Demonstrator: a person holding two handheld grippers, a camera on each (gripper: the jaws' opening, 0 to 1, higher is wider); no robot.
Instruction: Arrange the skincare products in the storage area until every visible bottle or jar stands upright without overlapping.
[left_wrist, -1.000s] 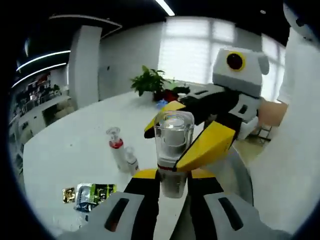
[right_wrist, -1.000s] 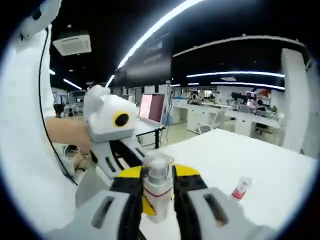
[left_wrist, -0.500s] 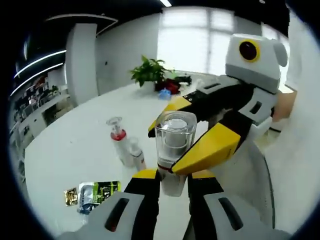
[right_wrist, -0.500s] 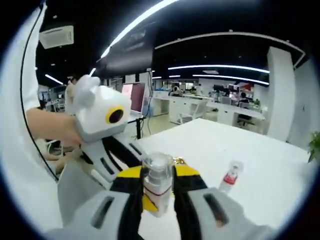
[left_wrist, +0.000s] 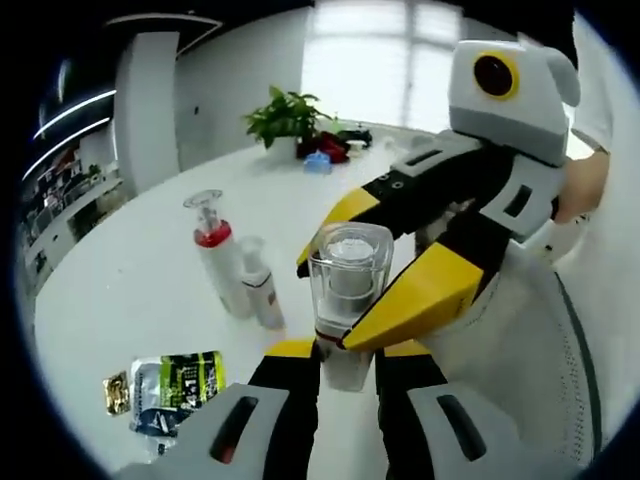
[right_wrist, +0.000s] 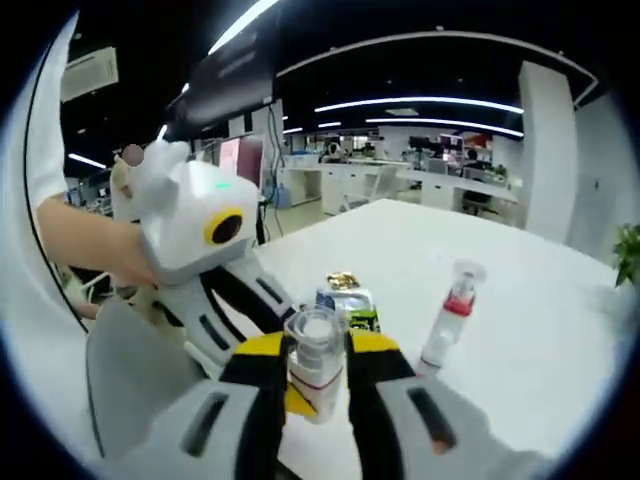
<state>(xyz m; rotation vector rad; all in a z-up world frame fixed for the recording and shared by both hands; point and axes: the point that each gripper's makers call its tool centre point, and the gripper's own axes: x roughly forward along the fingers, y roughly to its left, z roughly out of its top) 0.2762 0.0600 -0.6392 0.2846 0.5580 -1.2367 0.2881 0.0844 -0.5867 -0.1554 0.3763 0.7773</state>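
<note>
Both my jaws clench one clear-capped bottle (left_wrist: 345, 290) above the tabletop (left_wrist: 130, 300).
Over the last second I have swung lower, nearer the two standing bottles (left_wrist: 215, 255) and sachets (left_wrist: 170, 385). My left gripper (left_wrist: 345, 355) sees the plant (left_wrist: 285, 112); my right gripper (right_wrist: 315, 385) sees office desks.

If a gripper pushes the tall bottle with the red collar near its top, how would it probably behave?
The tall bottle with the red collar is slim and stands on a small base, so it would probably tip. It stands close to the smaller bottle, so it might knock that over.
</note>
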